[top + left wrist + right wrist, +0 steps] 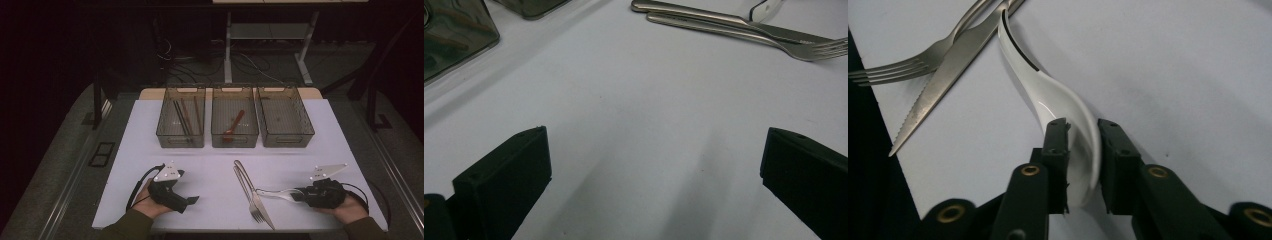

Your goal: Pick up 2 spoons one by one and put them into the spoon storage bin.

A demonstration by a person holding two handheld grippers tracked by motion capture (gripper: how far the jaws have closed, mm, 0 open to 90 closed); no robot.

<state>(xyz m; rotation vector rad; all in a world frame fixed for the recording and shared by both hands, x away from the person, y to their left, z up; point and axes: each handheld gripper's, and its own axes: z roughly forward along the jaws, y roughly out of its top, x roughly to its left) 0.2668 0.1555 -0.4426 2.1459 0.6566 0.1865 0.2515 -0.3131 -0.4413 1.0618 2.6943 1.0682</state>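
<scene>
High view: my right tongs [299, 194] are pinching the white spoon [274, 192] on the table [215, 165] beside the fork [248, 194] and knife [256, 197]. Left gripper view: my left tongs [654, 175] are idling spread. Right gripper view: I am gripping the bowl squarely (lift straight, clear of cutlery).

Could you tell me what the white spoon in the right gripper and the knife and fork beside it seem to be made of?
White spoon: glossy, smooth white, probably ceramic or melamine; its bowl shows bright highlights. Knife and fork: brushed silvery metal, likely stainless steel, with soft grey reflections and a serrated knife edge.
</scene>
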